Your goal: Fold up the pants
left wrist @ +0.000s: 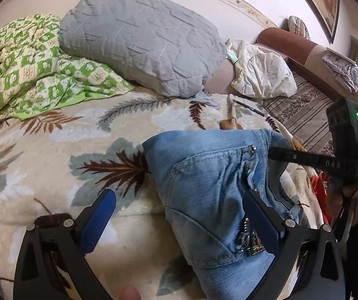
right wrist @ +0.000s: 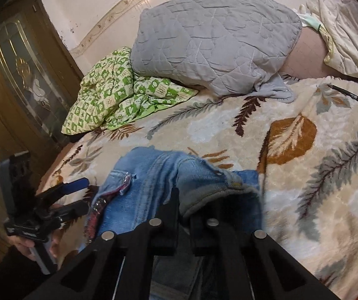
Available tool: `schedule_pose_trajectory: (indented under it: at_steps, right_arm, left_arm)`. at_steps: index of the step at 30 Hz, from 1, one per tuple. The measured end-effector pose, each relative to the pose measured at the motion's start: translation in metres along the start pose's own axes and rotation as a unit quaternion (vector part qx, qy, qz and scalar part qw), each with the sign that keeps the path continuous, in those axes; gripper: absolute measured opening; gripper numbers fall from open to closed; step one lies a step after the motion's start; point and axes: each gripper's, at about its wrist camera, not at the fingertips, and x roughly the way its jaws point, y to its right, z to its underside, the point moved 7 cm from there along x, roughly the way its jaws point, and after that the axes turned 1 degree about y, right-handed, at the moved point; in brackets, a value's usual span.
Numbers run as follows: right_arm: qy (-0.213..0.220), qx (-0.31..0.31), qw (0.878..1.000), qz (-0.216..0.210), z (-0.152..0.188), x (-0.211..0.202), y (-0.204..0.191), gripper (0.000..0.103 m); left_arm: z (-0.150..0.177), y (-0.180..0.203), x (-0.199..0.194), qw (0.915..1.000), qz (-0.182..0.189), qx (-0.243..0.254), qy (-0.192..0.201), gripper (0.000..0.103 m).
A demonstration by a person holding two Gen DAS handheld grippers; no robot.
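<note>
Light blue jeans [left wrist: 204, 175] lie bunched on the leaf-patterned blanket [left wrist: 53, 150], with a back pocket and a studded trim facing up. My left gripper [left wrist: 179, 215] is open, its blue pads [left wrist: 103, 212] wide apart; the jeans lie partly between them and the right finger rests over the denim. My right gripper [right wrist: 184, 205] is shut on the jeans [right wrist: 153, 175], pinching a fold at the waistband, which drapes over its fingertips. In the left wrist view the right gripper [left wrist: 274, 151] reaches in from the right onto the waistband. In the right wrist view the left gripper [right wrist: 83, 195] is open at the jeans' left edge, held by a hand.
A grey quilted pillow [left wrist: 141, 40] and a green-checked quilt [left wrist: 23, 67] lie at the far side of the bed. A black pen [left wrist: 250, 108] and a white cloth [left wrist: 261, 72] lie far right. A wooden door [right wrist: 16, 87] stands left of the bed.
</note>
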Motion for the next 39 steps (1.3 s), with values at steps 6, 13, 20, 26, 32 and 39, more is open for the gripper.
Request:
schedule_pose_trajectory:
  at_steps: [6,13,20,26,32,39]
  right_arm:
    - [-0.057,0.063,0.996,-0.026,-0.016,-0.005,0.042,0.006]
    - [-0.142,0.054,0.988,0.032,0.014,0.033,0.070,0.006]
    - [-0.145,0.043,0.987,0.059,0.021,0.032,0.067,0.008]
    - [-0.081,0.062,0.991,0.085,0.021,-0.028,0.047,0.055]
    - [-0.047,0.147,0.987,0.032,0.051,-0.055,0.033,0.103]
    - [-0.067,0.168,0.983,-0.018,0.068,-0.037,0.022,0.096]
  left_arm:
    - [-0.003,0.012,0.005,0.9999,0.004,0.013,-0.002,0.101]
    - [-0.003,0.016,0.010,0.9998,0.000,0.019,-0.008,0.101]
    - [-0.005,0.011,0.005,0.9998,-0.005,0.018,-0.004,0.101]
    - [-0.008,0.008,-0.002,1.0000,0.000,0.004,0.004,0.101]
    - [-0.007,0.007,-0.006,1.0000,0.002,0.000,0.006,0.101]
    - [-0.006,0.007,-0.010,0.9999,0.002,-0.004,0.009,0.101]
